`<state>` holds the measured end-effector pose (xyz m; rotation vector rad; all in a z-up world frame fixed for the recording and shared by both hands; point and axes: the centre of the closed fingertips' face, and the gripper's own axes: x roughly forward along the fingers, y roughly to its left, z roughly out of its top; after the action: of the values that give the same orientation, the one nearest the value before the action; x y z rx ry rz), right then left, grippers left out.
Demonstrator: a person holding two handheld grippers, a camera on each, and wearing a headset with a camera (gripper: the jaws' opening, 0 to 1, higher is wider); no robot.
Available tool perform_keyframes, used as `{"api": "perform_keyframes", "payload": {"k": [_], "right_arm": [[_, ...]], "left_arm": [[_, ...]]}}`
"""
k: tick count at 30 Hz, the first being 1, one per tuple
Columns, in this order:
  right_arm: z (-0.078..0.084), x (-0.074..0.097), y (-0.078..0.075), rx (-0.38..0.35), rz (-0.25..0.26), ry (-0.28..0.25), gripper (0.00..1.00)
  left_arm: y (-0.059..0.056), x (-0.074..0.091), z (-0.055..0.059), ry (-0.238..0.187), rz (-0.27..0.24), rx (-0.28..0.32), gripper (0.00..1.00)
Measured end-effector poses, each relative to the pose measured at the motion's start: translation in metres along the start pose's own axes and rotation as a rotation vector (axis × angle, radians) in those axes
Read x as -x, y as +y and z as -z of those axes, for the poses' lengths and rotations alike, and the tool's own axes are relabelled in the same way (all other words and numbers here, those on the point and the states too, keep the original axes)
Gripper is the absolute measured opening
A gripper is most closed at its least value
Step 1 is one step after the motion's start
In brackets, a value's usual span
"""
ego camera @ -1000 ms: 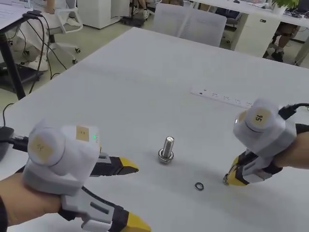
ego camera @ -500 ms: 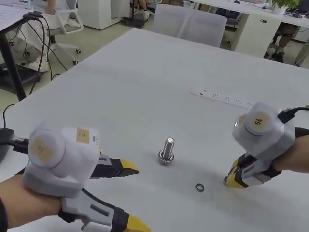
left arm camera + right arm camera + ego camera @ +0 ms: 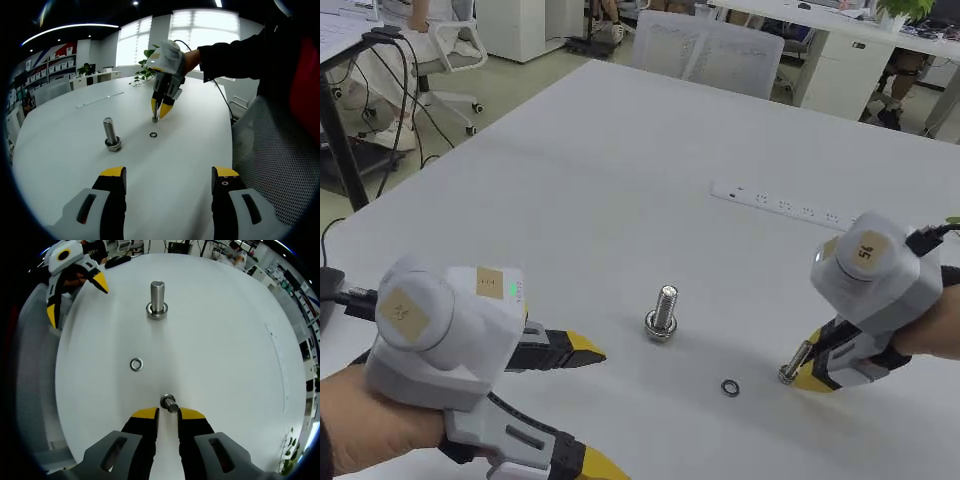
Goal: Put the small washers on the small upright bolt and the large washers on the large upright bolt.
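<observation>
The large bolt (image 3: 662, 310) (image 3: 110, 133) (image 3: 157, 299) stands upright mid-table with a metal ring around its foot. One small washer (image 3: 730, 387) (image 3: 153, 134) (image 3: 136, 364) lies flat on the white table (image 3: 620, 180), to the right of it. My right gripper (image 3: 805, 375) (image 3: 160, 111) (image 3: 168, 414) is shut on the small bolt (image 3: 794, 362) (image 3: 155, 118) (image 3: 168, 403), which leans out from its yellow tips just above the table. My left gripper (image 3: 592, 408) (image 3: 168, 172) hovers open at the near left, nothing between its jaws.
A white power strip (image 3: 780, 203) (image 3: 100, 99) lies across the table behind the bolts. Office chairs (image 3: 705, 50) and desks stand beyond the far edge. A black stand with cables (image 3: 350, 120) is off the table's left side.
The right gripper has tipped slightly, so the small bolt now shows leaning out of its tips. The left gripper, large bolt and loose washer stay put; the head camera shifted a little.
</observation>
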<state>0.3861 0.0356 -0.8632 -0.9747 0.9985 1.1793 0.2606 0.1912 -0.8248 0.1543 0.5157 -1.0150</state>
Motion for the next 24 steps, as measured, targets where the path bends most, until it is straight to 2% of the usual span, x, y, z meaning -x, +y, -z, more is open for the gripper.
{"api": "perform_keyframes", "payload": {"k": [12,24], "right_arm": [[0.008,0.005,0.016,-0.009,-0.004,0.003,0.16],[-0.002,0.007,0.037,0.02,-0.023,-0.011,0.17]], "left_arm": [[0.0,0.0,-0.001,-0.004,0.0,-0.006,0.69],[-0.001,0.001,-0.003,-0.007,-0.001,-0.011,0.69]]}}
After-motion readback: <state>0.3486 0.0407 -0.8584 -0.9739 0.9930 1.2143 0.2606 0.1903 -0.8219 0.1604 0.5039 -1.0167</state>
